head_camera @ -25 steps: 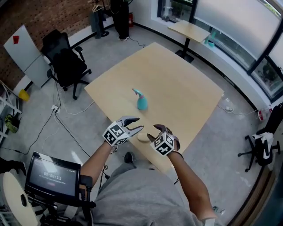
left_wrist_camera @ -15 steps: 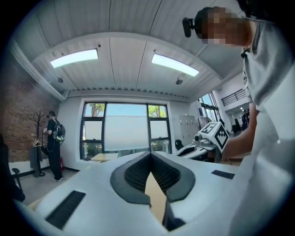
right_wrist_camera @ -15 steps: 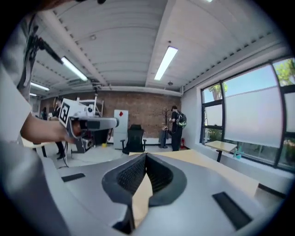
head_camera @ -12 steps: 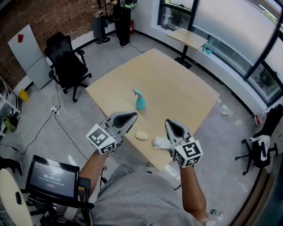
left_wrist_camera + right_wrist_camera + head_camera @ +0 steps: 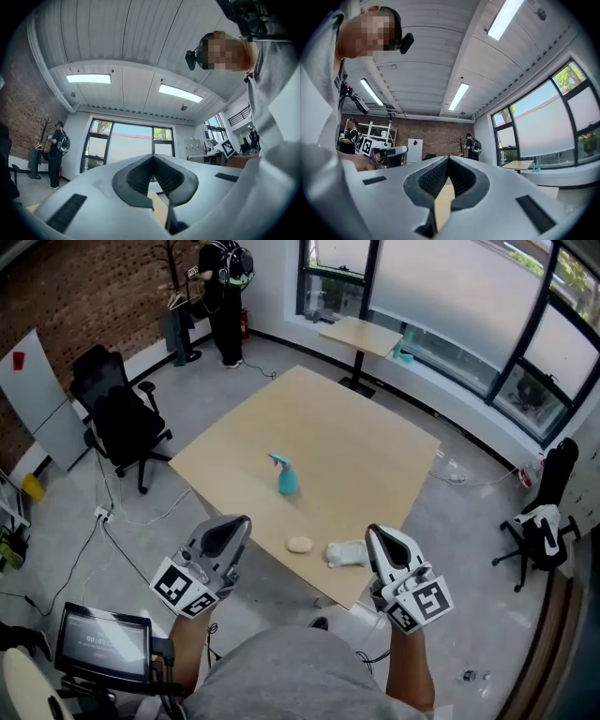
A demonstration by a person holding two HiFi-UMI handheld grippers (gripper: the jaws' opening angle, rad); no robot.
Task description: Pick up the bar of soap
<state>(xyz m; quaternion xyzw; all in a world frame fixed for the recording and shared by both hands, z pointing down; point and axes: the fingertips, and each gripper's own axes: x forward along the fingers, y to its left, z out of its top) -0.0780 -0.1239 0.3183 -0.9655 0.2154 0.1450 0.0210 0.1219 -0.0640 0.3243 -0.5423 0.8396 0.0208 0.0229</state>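
Soap bar (image 5: 300, 544) lies long axis left-right; left gripper (image 5: 240, 522) and right gripper (image 5: 375, 532) jaws clenched, empty.

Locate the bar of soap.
Head view: the bar of soap lies near the front edge of the table, just left of the white cloth, with the teal spray bottle beyond it.

— Your cameras?
— Head view: steeply down on the light wooden square table (image 5: 361, 432). Those on my white left gripper (image 5: 236, 524) and white right gripper (image 5: 377, 534): upward. All share the black-clothed standing person (image 5: 223, 296).
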